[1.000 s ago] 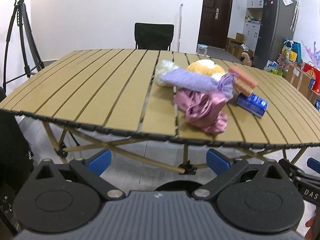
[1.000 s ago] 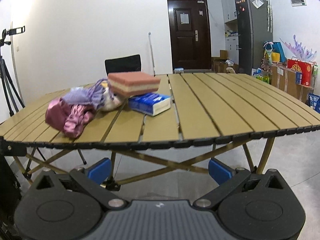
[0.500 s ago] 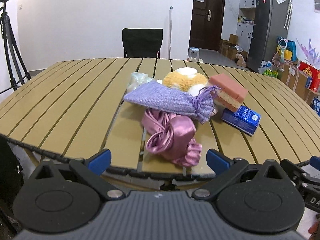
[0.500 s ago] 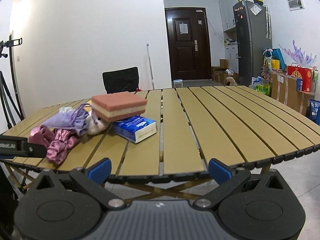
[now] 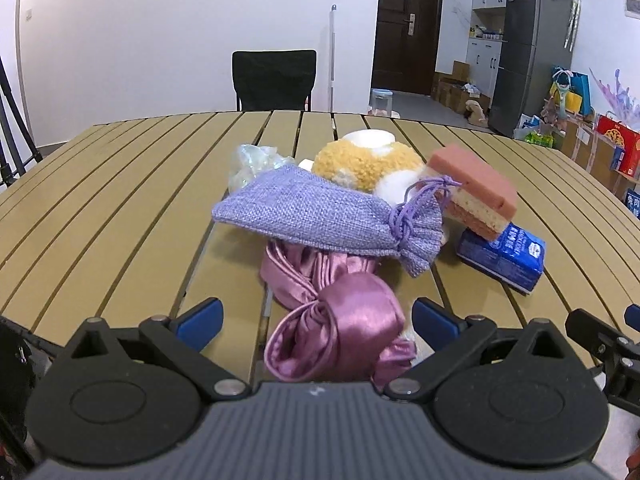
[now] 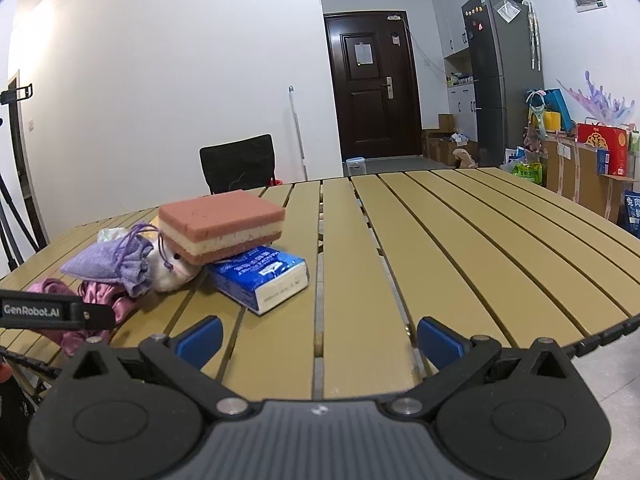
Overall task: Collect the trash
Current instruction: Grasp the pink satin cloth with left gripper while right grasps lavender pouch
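Observation:
A heap lies on the slatted wooden table (image 5: 120, 208): a pink satin pouch (image 5: 344, 328), a lilac drawstring bag (image 5: 312, 216), a yellow and white plush (image 5: 368, 164), a crumpled clear plastic wrapper (image 5: 252, 164), a pink layered sponge (image 5: 476, 192) and a blue tissue pack (image 5: 508, 256). My left gripper (image 5: 316, 316) is open, its blue fingertips on either side of the satin pouch. My right gripper (image 6: 318, 336) is open over bare slats, right of the tissue pack (image 6: 264, 276) and sponge (image 6: 220, 224). The left gripper's finger (image 6: 56, 314) shows at that view's left edge.
A black chair (image 5: 276, 80) stands behind the table. A tripod (image 5: 12, 120) is at the far left. A dark door (image 6: 372, 88), a fridge (image 6: 504, 80) and boxes and bags (image 6: 592, 164) fill the right side of the room. The table's right half (image 6: 480, 240) holds nothing.
Both grippers have risen and moved forward over the table's near edge. The left one has closed in on the heap, and the satin pouch now lies between its open fingertips.

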Motion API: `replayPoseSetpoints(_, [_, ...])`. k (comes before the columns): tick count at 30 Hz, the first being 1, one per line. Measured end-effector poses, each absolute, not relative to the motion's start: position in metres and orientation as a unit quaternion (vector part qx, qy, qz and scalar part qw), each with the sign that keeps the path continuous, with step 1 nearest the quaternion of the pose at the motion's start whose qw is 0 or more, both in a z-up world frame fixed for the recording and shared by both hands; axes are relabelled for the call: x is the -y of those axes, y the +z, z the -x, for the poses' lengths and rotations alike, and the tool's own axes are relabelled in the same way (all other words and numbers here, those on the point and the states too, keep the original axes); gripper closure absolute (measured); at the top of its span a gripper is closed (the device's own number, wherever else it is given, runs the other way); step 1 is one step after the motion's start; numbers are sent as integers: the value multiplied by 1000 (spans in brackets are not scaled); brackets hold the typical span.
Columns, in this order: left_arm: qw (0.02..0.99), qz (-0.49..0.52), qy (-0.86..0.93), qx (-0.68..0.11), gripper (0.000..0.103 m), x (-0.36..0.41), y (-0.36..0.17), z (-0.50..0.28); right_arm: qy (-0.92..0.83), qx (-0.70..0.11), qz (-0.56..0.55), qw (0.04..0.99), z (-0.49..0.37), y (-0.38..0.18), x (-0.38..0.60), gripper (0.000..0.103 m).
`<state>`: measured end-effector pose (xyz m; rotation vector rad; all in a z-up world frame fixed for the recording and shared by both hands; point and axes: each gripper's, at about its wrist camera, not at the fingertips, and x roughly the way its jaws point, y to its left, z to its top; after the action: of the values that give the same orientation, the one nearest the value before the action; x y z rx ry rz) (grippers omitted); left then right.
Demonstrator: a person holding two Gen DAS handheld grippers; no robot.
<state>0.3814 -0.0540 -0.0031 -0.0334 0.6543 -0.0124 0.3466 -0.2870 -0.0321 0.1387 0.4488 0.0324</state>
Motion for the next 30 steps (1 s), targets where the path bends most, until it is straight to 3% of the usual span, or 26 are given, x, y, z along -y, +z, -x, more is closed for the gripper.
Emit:
replayPoseSetpoints(6, [944,28,-21,-327,30,52,-10,-388,18,-226,-78,971,-356,-36,281,0])
replayPoseSetpoints(8, [947,25,-27,-319,63,52,-9,-388,20,-226,-81,971,-358,-36,279,0])
replayPoseSetpoints(12, [948,31,-38,-313,67,47,-7,-388,27,-222,-86,971,-358,-35,274,0])
replayPoseSetpoints(30, [962,28,-11,-271,67,-1,19,-360,78,-216,-102,968,-364,-28,223,0])
